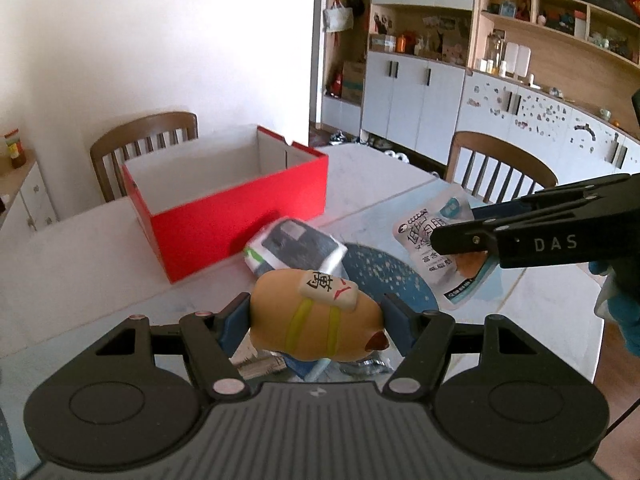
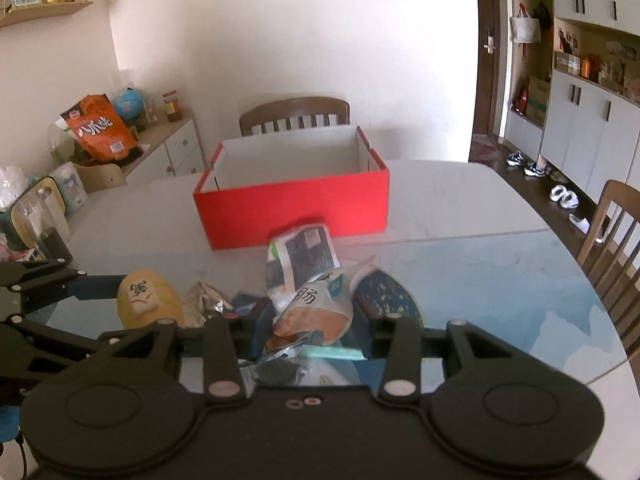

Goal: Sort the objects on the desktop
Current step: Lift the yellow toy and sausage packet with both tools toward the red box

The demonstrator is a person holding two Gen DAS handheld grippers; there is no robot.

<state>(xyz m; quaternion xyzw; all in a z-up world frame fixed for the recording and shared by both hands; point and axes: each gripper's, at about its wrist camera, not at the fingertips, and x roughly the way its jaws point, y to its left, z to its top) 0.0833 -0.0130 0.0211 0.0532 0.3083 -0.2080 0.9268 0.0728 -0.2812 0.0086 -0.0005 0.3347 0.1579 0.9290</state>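
Note:
My left gripper (image 1: 316, 314) is shut on a tan potato-shaped toy (image 1: 320, 332) that has yellow-green stripes and a mahjong tile on top, held above the table. My right gripper (image 2: 312, 316) is shut on a white and blue sausage snack packet (image 2: 320, 308), also lifted. The left wrist view shows the right gripper (image 1: 460, 228) coming in from the right with that packet (image 1: 428, 236). In the right wrist view the toy (image 2: 148, 300) sits at the left between the left gripper's fingers (image 2: 96, 280). Behind both stands an open red box (image 1: 240, 220) (image 2: 296, 212) with nothing inside.
A white and dark packet (image 1: 296, 248) (image 2: 304, 260) lies before the box, beside a speckled blue disc (image 1: 384, 272) (image 2: 388, 292) and a crumpled foil wrapper (image 2: 204, 304). Wooden chairs (image 1: 148, 136) (image 2: 616, 248) stand around the table (image 2: 460, 200). A cluttered side cabinet (image 2: 176, 148) stands at the left.

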